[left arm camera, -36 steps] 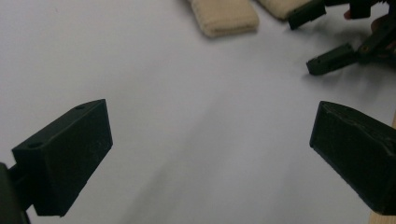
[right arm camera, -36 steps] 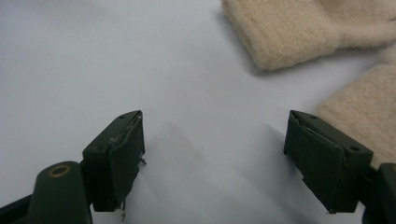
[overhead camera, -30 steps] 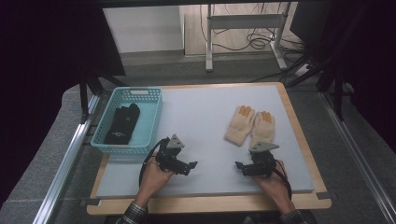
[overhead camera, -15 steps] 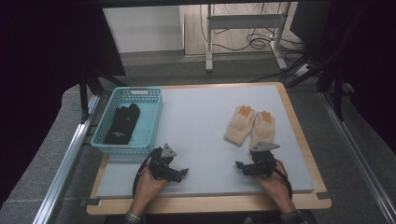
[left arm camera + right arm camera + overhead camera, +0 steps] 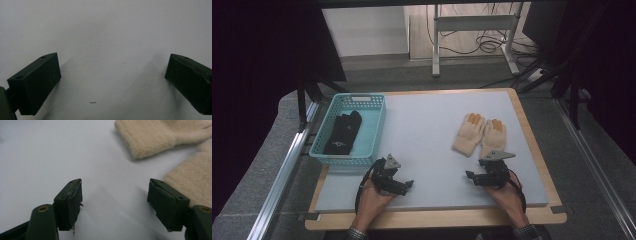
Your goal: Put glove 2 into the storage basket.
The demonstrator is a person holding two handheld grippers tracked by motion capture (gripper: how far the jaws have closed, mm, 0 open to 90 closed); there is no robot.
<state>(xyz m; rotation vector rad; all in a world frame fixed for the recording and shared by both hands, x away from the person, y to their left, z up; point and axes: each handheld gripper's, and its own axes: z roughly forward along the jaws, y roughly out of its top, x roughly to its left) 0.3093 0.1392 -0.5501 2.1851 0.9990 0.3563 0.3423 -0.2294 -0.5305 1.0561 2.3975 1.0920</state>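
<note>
Gloves, two cream woolly ones point(image 5: 479, 134) with orange tips, are lying well apart from the blue plastic basket point(image 5: 373, 131). Right gripper point(image 5: 115, 195) is waiting just beside them, jaws apart; left gripper point(image 5: 112, 75) too. Next, I think, comes pinching one cuff.

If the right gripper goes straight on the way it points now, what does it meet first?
Probably the cream gloves. The right gripper is open over the bare grey mat, with one glove cuff ahead and slightly right, the other beside its right finger. Depth is uncertain.
</note>
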